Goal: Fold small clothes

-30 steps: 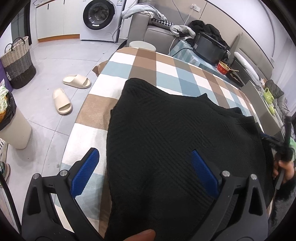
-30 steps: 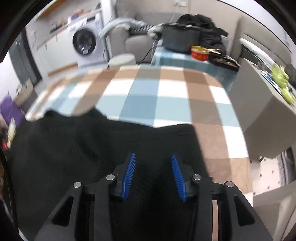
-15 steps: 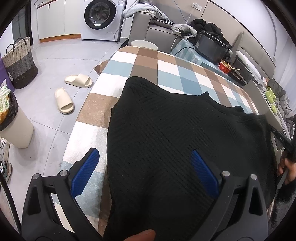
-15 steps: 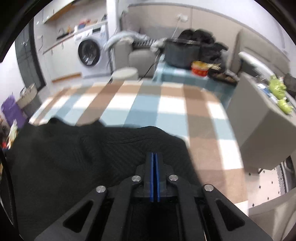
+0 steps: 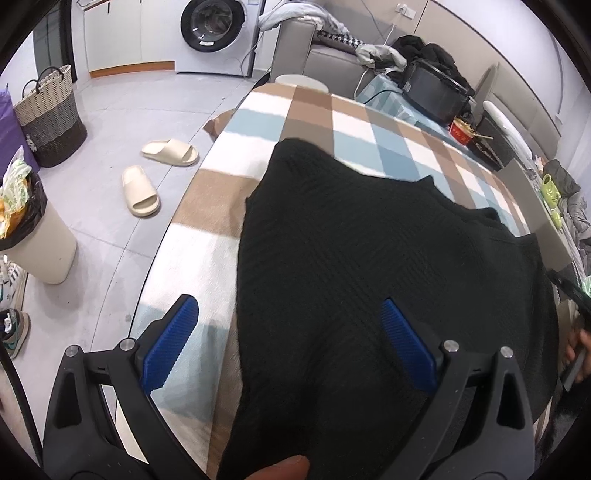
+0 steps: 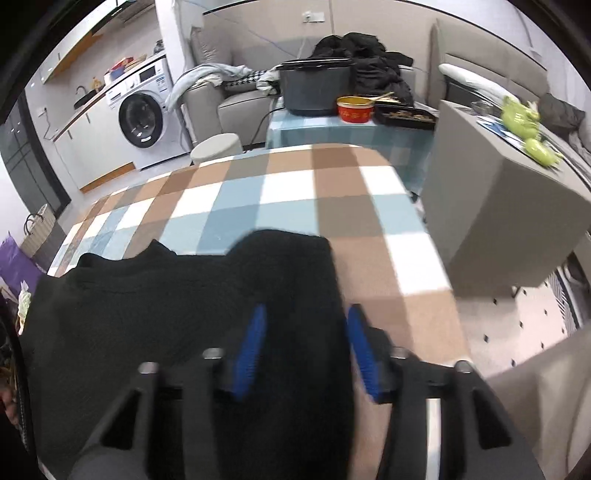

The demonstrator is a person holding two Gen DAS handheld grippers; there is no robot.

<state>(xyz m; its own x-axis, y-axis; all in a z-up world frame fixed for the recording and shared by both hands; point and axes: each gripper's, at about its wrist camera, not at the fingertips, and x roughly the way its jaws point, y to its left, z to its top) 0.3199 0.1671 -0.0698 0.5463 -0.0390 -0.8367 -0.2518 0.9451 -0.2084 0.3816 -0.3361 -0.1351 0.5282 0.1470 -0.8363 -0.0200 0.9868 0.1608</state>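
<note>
A black knitted garment (image 5: 369, 266) lies spread on the checked tablecloth (image 5: 351, 125). My left gripper (image 5: 291, 325) is wide open over its near left part, one blue finger (image 5: 170, 343) over the cloth's bare edge, the other (image 5: 406, 347) over the knit. In the right wrist view the garment (image 6: 166, 314) fills the near left, and my right gripper (image 6: 306, 339) is open over its right edge, holding nothing. The tablecloth (image 6: 295, 192) stretches beyond.
Left of the table: a bin (image 5: 33, 236), two slippers (image 5: 140, 192), a wicker basket (image 5: 48, 114), a washing machine (image 5: 214, 33). Beyond the table: a dark pot (image 6: 314, 88), red bowl (image 6: 354, 109), grey cabinet (image 6: 498, 206) on the right.
My right gripper shut half a second ago and has since opened again, with its view shifted rightward. My left gripper stayed open and hardly moved.
</note>
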